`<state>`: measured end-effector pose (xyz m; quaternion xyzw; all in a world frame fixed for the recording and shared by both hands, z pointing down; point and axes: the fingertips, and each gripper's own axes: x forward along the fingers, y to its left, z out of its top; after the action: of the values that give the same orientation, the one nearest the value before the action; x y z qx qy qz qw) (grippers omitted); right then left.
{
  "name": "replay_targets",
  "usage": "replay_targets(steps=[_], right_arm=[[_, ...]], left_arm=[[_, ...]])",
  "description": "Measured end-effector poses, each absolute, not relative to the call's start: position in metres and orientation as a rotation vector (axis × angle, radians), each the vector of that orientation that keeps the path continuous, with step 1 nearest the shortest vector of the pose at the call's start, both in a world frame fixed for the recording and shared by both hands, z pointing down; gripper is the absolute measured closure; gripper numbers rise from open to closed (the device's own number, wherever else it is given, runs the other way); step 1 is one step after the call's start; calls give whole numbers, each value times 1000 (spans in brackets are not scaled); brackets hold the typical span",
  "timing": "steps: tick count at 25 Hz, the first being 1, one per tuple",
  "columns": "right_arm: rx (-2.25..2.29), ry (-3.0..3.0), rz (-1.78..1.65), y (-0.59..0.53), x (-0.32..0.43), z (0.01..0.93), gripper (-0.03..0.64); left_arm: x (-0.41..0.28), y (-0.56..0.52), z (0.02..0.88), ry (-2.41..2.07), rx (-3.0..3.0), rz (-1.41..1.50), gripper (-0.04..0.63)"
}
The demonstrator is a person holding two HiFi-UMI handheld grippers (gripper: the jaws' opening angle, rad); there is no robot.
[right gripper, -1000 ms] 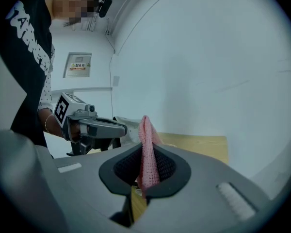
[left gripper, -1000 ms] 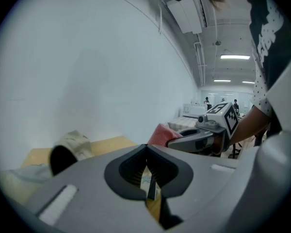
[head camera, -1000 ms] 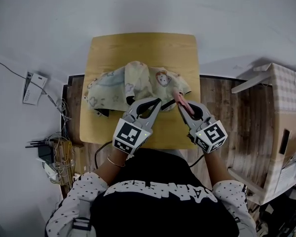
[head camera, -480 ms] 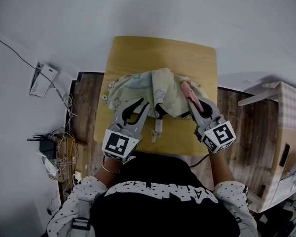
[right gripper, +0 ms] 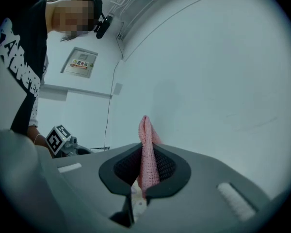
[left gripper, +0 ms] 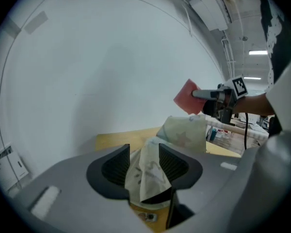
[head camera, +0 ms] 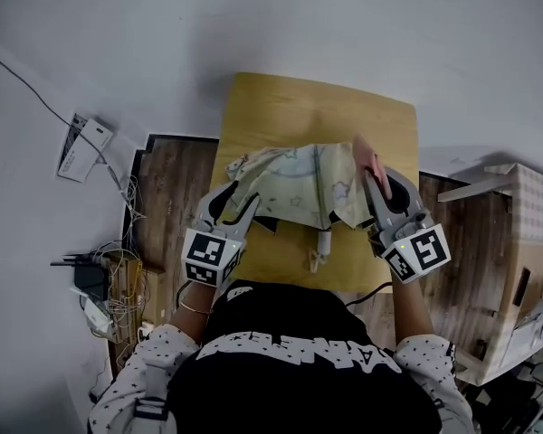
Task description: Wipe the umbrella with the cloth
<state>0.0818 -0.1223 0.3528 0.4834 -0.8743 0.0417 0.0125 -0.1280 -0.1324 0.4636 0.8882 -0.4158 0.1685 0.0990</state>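
lying across the near half of the light wooden bench (head camera: 317, 107), the pale yellow patterned fabric umbrella (head camera: 303, 183) is collapsed, its whitish handle (head camera: 323, 247) pointing to 6 o'clock. the left tool (head camera: 240, 199), at the umbrella's 9 o'clock end, has just been opening its jaws, which stand wide apart with a fold of umbrella fabric between them. the right tool (head camera: 373, 177), at the 3 o'clock end, is clamped on a pink knitted cloth (head camera: 366, 152) sticking out toward 12 o'clock.

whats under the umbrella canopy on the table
Poking out from under the umbrella canopy toward the person is the pale handle, over the wooden table. Whatever else lies beneath the fabric is covered.
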Motion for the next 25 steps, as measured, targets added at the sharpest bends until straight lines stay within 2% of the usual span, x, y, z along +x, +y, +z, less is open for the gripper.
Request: replay_targets(steps=[9, 14, 21, 25], right_arm=[[1497, -2718, 98, -121, 45, 338, 583], [1577, -2739, 123, -119, 38, 321, 583], [1581, -2938, 240, -119, 6, 288, 583], [1518, -2978, 351, -130, -28, 306, 583]], left_arm=[[-128, -128, 514, -977, 2577, 553, 431], [-122, -133, 512, -888, 2627, 535, 557], [-121, -135, 503, -793, 2655, 474, 581], [-122, -136, 502, -767, 2644, 446, 583]])
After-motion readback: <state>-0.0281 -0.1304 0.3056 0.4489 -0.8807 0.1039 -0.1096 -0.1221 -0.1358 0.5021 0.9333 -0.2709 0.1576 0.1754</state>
